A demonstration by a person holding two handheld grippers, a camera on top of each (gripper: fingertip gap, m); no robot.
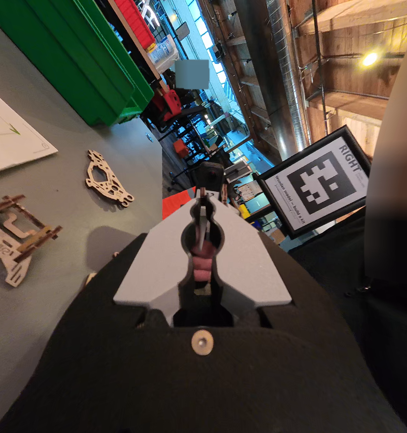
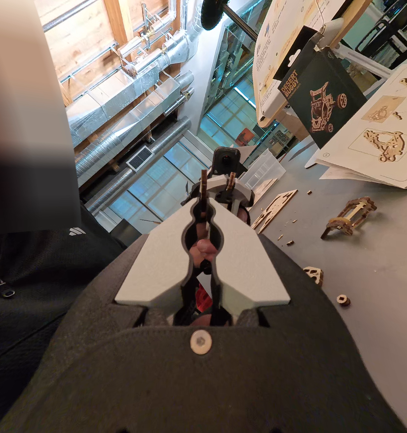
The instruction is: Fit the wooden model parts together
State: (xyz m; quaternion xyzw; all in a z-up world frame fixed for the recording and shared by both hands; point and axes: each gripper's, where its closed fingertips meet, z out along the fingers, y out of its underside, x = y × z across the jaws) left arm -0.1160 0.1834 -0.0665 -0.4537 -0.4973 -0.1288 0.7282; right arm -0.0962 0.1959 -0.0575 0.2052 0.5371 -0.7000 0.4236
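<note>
Pinching a thin strip (image 2: 204, 185) in the right gripper (image 2: 203, 206), jaws closed flat on it, dark end sticking out toward 12 o'clock. Pinching a short slat (image 1: 202, 195) in the left gripper (image 1: 203, 203) in the same way, jaws nearly together with only the wood between them.

Holding both grippers up over the table (image 2: 373, 269), nose to nose, keeping the two pieces just beside each other. Showing in the right wrist view, at 1 o'clock of the strip and with a gap between: the slat. Not yet touching or slotting, as far as visible. Judging this join as being lined up, not done.

Lying loose on the near table, at 4 o'clock in the right wrist view: a small ring (image 2: 343, 300) and a cut-out bit (image 2: 314, 276). Standing further off, at 3 o'clock: a frame (image 2: 348, 215) already built from several parts, pointing to some of the work as done. Lying at 9 o'clock in the left wrist view: a flat plate (image 1: 108, 178), joined to nothing. Lying beyond, at 2 o'clock in the right wrist view: a punched sheet (image 2: 275, 210) and the booklet (image 2: 373, 140).

Leaving much to fit, judging by so many loose parts.
</note>
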